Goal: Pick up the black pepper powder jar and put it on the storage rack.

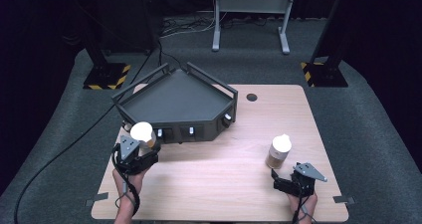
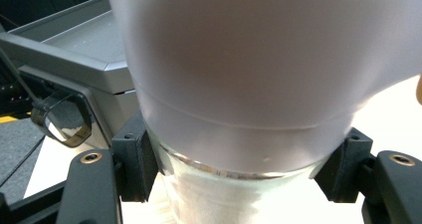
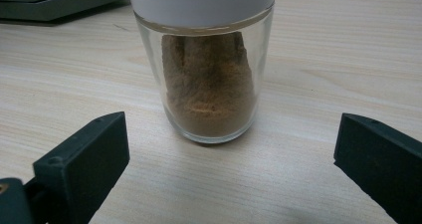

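A glass jar with a white cap (image 1: 142, 133) is between the jaws of my left gripper (image 1: 135, 152), just in front of the tray's left front corner. Up close, the jar (image 2: 239, 84) shows pale contents, and both black pads (image 2: 134, 162) press on its glass body; my left gripper (image 2: 239, 171) is shut on it. I cannot tell whether it is off the table. A second white-capped jar with brown powder (image 1: 278, 152) stands upright at the right. My right gripper (image 1: 287, 181) sits just behind it, open. In its own view the powder jar (image 3: 209, 84) stands a little beyond my right gripper (image 3: 229, 159).
A dark grey angular tray with raised rails (image 1: 174, 102) sits at the back left of the wooden table (image 1: 224, 184); its wall (image 2: 74, 64) is close on the left of the held jar. A round cable hole (image 1: 252, 97) is at the far edge.
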A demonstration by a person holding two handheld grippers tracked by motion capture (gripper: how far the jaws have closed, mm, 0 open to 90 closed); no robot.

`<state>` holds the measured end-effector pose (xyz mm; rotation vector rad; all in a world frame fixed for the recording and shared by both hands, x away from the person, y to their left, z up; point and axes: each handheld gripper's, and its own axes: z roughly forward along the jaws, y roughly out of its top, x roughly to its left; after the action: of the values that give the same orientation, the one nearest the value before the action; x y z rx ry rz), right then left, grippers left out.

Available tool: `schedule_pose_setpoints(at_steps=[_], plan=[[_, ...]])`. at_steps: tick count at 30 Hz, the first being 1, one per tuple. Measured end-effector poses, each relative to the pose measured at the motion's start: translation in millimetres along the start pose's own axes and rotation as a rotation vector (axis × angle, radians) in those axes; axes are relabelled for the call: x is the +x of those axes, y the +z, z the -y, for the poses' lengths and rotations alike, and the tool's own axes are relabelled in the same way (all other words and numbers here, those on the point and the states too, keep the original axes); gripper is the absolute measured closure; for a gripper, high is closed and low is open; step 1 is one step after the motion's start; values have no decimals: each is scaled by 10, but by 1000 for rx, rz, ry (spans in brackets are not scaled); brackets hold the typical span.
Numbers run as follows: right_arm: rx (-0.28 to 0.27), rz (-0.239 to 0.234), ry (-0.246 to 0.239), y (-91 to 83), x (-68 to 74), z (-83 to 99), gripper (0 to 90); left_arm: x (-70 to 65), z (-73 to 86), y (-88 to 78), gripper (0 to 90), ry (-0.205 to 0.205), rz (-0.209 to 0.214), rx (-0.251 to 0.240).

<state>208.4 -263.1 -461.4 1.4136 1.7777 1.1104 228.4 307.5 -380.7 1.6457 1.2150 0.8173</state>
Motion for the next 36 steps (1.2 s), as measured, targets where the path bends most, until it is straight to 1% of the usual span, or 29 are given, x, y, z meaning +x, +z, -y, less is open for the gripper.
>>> schedule_pose_setpoints(at_steps=[6, 15, 25, 29, 36], plan=[[1, 0, -1, 1, 1, -1, 0, -6, -56, 28, 309, 0, 14, -11], [-1, 0, 0, -1, 0, 2, 0, -24, -114, 83, 309, 4, 22, -10], [-2, 0, 1, -2, 0, 3, 0, 1, -188, 126, 309, 5, 27, -8], [-2, 0, 1, -2, -1, 3, 0, 18, -210, 139, 309, -3, 28, -12], [-1, 0, 1, -2, 0, 3, 0, 37, -242, 177, 309, -8, 34, -5]])
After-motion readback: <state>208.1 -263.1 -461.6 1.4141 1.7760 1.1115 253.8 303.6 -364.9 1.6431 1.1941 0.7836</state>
